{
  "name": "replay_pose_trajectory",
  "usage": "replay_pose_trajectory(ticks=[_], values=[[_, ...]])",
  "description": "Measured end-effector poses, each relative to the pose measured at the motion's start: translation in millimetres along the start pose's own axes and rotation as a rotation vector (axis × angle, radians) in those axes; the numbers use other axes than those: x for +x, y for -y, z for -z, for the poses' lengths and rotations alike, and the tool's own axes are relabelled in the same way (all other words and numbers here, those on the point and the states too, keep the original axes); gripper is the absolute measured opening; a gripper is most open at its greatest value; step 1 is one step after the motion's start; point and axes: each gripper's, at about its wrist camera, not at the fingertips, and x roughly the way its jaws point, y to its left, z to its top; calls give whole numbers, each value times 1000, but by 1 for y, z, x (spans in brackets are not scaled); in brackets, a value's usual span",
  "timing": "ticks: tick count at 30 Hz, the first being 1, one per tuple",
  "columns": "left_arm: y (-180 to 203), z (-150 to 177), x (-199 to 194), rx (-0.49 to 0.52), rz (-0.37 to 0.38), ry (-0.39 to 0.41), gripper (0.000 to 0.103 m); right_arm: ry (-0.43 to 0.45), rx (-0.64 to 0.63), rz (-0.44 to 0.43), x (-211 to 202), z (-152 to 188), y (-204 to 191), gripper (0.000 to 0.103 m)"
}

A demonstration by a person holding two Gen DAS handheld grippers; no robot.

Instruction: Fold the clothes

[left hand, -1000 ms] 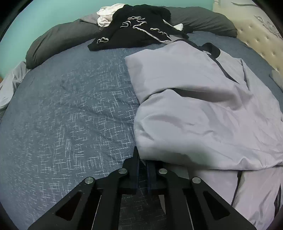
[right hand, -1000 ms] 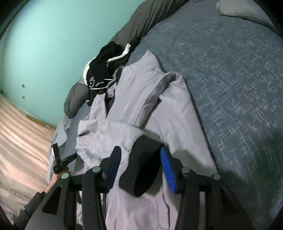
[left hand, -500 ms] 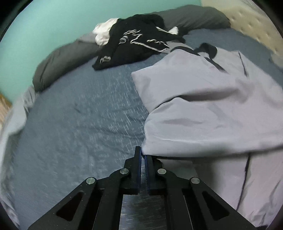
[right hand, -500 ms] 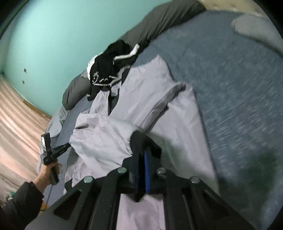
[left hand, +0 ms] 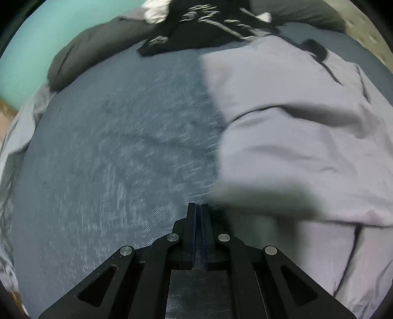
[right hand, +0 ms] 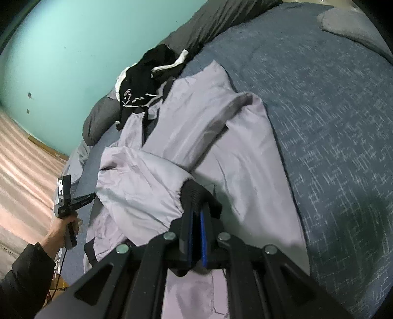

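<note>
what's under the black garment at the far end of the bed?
The black garment lies on a white garment, the grey duvet and the lilac jacket collar. Anything else beneath is hidden.

Left wrist view low over the bed (left hand: pixel 110 159), facing the far wall, right wrist view higher, angled leftward, both sharing the lilac jacket (left hand: pixel 294 147) and black clothes (right hand: pixel 145 73).

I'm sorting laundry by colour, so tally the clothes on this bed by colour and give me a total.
Lilac-grey: 1, the jacket spread on the bed, its black cuff pinched by the right gripper.
Black: 1, the black garment with white trim.
White: 1, a white piece beside the black one, mostly hidden.
Total: 3
</note>
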Motion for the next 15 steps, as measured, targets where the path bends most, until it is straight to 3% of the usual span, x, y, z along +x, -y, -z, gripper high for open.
replay_pose_trajectory(ticks=[9, 11, 15], values=[[-41, 28, -32, -261, 160, 93, 6, -17, -5, 18, -3, 2, -1, 6], [-42, 30, -37, -292, 189, 117, 10, -21, -17, 31, -3, 3, -4, 9], [-37, 34, -44, -347, 247, 161, 27, -6, -39, 81, -13, -5, -11, 14]])
